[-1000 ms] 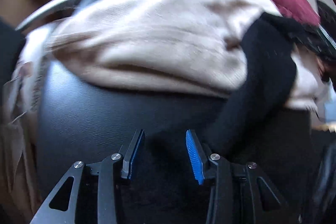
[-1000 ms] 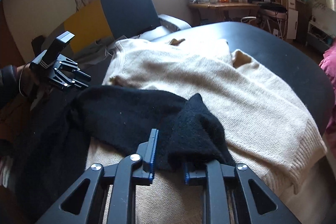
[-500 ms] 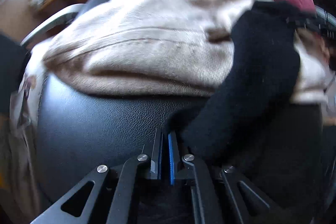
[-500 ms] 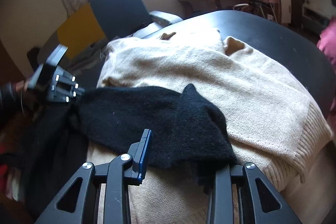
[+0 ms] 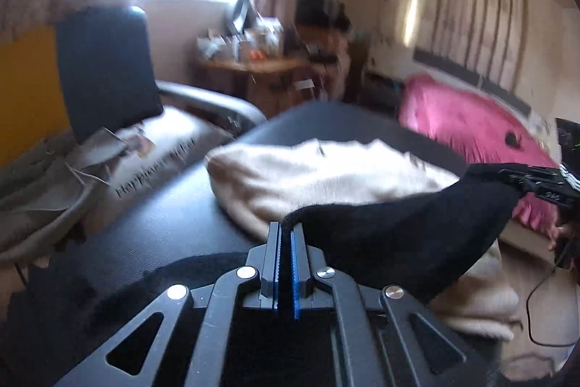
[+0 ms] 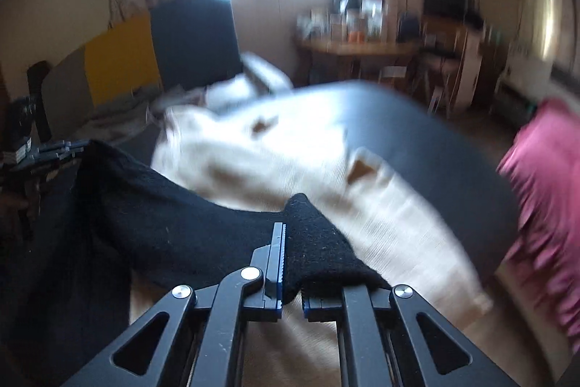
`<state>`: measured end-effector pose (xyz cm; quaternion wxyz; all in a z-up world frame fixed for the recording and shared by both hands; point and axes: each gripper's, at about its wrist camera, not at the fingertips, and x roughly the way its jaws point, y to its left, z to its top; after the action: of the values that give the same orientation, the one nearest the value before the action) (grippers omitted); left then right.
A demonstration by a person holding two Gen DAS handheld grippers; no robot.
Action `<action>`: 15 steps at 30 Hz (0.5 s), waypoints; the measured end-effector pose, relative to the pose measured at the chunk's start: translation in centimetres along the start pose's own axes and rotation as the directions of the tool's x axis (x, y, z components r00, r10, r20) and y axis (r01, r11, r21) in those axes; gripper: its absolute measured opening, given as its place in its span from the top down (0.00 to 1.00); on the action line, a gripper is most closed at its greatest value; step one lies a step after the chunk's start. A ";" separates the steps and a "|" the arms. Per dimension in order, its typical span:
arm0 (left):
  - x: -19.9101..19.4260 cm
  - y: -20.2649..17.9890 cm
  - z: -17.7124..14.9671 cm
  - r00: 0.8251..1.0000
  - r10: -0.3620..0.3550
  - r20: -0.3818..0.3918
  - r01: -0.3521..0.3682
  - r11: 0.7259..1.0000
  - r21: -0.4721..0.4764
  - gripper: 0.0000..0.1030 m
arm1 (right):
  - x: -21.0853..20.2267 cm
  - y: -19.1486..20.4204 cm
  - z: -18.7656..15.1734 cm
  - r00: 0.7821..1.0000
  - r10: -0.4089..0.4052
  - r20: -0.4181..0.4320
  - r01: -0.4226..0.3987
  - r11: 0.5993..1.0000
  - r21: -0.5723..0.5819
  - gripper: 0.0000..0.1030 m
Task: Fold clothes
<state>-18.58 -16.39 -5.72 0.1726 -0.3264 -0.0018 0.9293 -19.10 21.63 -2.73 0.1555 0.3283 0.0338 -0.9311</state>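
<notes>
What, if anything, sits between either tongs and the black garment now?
Nothing visible. The left tongs and right tongs are each shut on the black garment, which spans between them above the cream sweater.

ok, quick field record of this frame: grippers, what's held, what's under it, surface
left gripper: shut on black garment
right gripper: shut on black garment; jaws just closed on the cloth
black garment: held at two spots, spanning between the grippers, partly lifted
cream sweater: lying spread beneath the black garment, not gripped
surface: dark table, round-edged
background: pink cloth, dark chair; blurred
</notes>
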 end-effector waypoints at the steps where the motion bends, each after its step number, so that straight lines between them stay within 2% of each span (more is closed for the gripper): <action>1: 0.4 -0.1 0.2 1.000 0.009 0.003 -0.009 1.000 -0.012 0.97 | -0.8 0.0 0.5 1.000 -0.004 0.023 0.004 1.000 -0.007 0.93; 2: 0.8 -0.2 0.4 1.000 0.017 0.007 -0.017 1.000 -0.025 0.97 | -1.6 -0.1 0.9 0.999 -0.008 0.044 0.009 1.000 -0.013 0.93; 5: 5.0 -0.7 0.1 0.993 0.069 -0.099 -0.070 0.997 -0.011 0.95 | 0.5 -0.8 0.5 1.000 -0.027 -0.008 0.027 1.000 -0.001 0.93; 6: 6.9 -0.8 -0.2 0.984 0.049 -0.174 -0.050 0.999 -0.001 0.95 | 2.4 -1.4 -0.1 0.998 -0.029 -0.051 0.030 0.999 0.021 0.93; 8: 8.9 -1.2 -1.2 0.960 0.079 -0.267 -0.075 0.997 0.026 0.92 | 5.5 -2.2 -1.3 0.991 -0.047 -0.127 0.054 0.997 0.051 0.92; 10: 7.2 -0.9 -1.3 0.968 0.052 -0.247 -0.057 0.998 -0.012 0.90 | 7.7 -2.7 -2.8 0.973 -0.070 -0.219 0.086 0.994 0.065 0.87; 12: 5.3 -0.6 -1.4 0.975 0.021 -0.220 -0.034 0.998 -0.054 0.84 | 7.3 -2.8 -3.3 0.973 -0.089 -0.212 0.105 0.992 0.065 0.77; 14: 1.9 1.0 -1.9 0.987 0.030 -0.157 -0.054 0.987 -0.152 0.82 | 5.5 -3.2 -2.8 0.979 -0.128 -0.156 0.142 0.987 0.080 0.48; 15: 0.0 2.0 -2.6 0.990 0.051 -0.135 -0.079 0.974 -0.212 0.80 | 4.7 -3.4 -2.5 0.981 -0.148 -0.128 0.160 0.983 0.088 0.46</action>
<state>-17.61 -18.52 -8.03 0.1053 -0.4023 -0.0813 0.9058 -22.09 23.99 -7.71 0.0643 0.3878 0.0226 -0.9192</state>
